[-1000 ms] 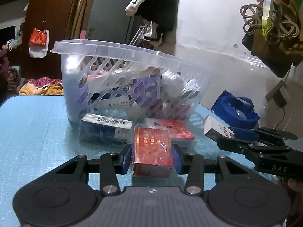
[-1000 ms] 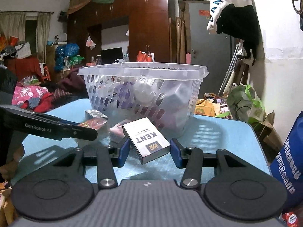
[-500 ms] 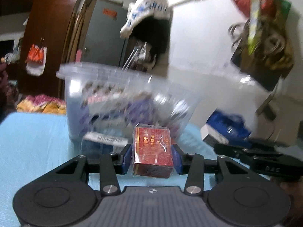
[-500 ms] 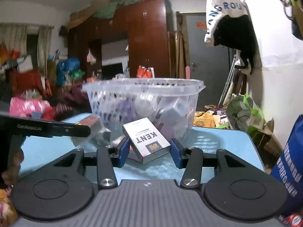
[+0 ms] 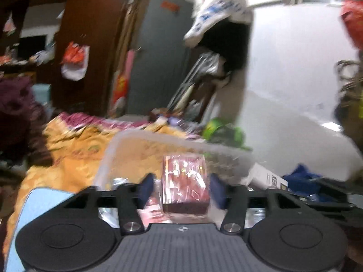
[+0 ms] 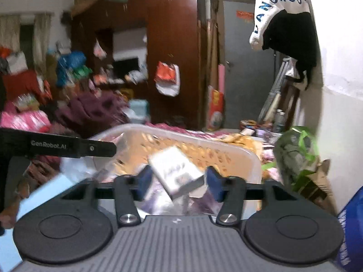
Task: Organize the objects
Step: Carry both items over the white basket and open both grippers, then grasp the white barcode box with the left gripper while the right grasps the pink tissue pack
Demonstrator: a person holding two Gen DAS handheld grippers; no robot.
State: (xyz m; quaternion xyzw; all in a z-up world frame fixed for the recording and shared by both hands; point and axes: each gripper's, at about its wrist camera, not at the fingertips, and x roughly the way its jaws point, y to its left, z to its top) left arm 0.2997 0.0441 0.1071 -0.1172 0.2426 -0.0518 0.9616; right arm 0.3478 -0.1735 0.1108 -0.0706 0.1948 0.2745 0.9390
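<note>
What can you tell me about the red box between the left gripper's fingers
The red box is a small carton wrapped in shiny clear film, its face printed in red with pale markings, blurred here. It sits upright between the left gripper, whose jaws have just been opening; gaps show on both sides, so the pads no longer press it. It hangs over the open clear plastic basket, apparently dropping in. Its underside looks dark.

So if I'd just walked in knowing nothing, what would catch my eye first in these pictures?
Probably the two packs in mid-air over the clear plastic basket: a red pack between the left claw pads and a white pack, tilted, between the right claw pads. Both claws have just been opening, with gaps beside each pack, so they look released. Behind, a white and black garment hangs on the wall.
</note>
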